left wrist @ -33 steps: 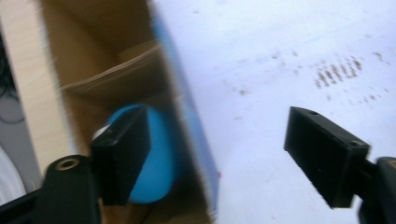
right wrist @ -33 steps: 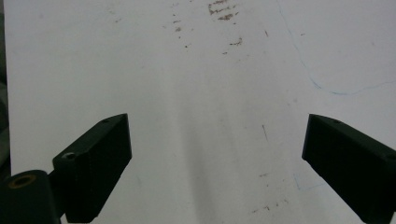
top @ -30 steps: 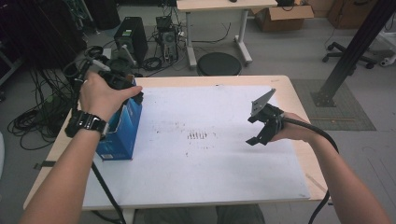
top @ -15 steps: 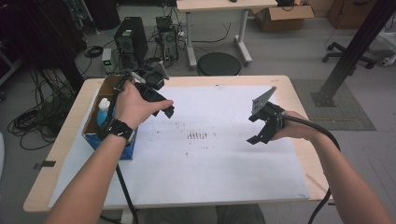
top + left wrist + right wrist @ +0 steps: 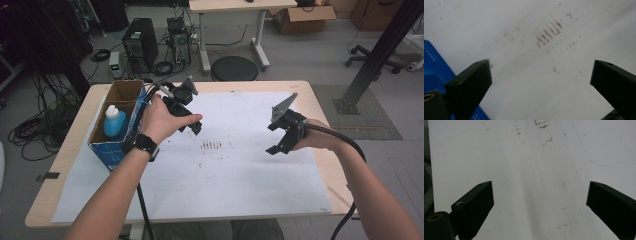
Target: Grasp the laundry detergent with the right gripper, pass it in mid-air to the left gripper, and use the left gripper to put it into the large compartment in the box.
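A blue cardboard box (image 5: 117,150) stands open at the table's left, with a blue bottle (image 5: 114,122) with a white cap upright inside it. My left gripper (image 5: 192,125) hovers just right of the box over the white paper (image 5: 225,175). Its jaws have just been opening and now stand wide with nothing between them, as the left gripper view (image 5: 540,72) shows; the box's corner (image 5: 434,67) lies at that view's left. My right gripper (image 5: 274,138) is held over the paper's right part, open and empty (image 5: 540,192).
Brown smudge marks (image 5: 212,146) dot the paper between the grippers. A round black stool (image 5: 234,67), computer towers (image 5: 139,45) and floor cables lie beyond the table's far edge. A black post (image 5: 375,55) rises at the right.
My left hand has come off the top of the blue box, moving right and down over the paper, which uncovers the bottle in the box. The right hand has kept still.
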Demonstrator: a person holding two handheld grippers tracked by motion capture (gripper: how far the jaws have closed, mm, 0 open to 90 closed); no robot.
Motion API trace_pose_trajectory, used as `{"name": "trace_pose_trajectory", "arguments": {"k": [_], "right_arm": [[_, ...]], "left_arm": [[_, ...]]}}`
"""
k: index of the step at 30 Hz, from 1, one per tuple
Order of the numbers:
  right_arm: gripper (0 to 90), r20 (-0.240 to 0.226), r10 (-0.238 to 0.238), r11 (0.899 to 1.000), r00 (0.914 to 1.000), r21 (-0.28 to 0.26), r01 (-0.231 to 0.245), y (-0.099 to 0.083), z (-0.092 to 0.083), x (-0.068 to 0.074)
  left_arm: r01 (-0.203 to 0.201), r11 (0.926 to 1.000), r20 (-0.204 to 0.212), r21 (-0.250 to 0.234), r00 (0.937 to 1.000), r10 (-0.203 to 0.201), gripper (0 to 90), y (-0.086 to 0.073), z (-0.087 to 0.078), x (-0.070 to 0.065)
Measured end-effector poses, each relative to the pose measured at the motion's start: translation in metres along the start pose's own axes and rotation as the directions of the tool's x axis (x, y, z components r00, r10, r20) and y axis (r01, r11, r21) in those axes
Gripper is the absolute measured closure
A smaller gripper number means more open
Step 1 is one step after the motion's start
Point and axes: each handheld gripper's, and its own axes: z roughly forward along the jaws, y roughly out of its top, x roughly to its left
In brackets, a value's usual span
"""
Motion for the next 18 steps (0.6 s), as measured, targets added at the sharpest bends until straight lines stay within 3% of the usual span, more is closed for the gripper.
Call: {"name": "trace_pose_trajectory", "arguments": {"k": [18], "right_arm": [[7.3, -0.002, 0.003, 1.000, 1.0000, 0.000, -0.003, -0.0037, -0.0004, 0.0029]], "left_arm": [[-0.013, 0.9999, 0.016, 0.006, 0.9998, 0.013, 4.4, 0.0020, 0.0034, -0.0077]]}}
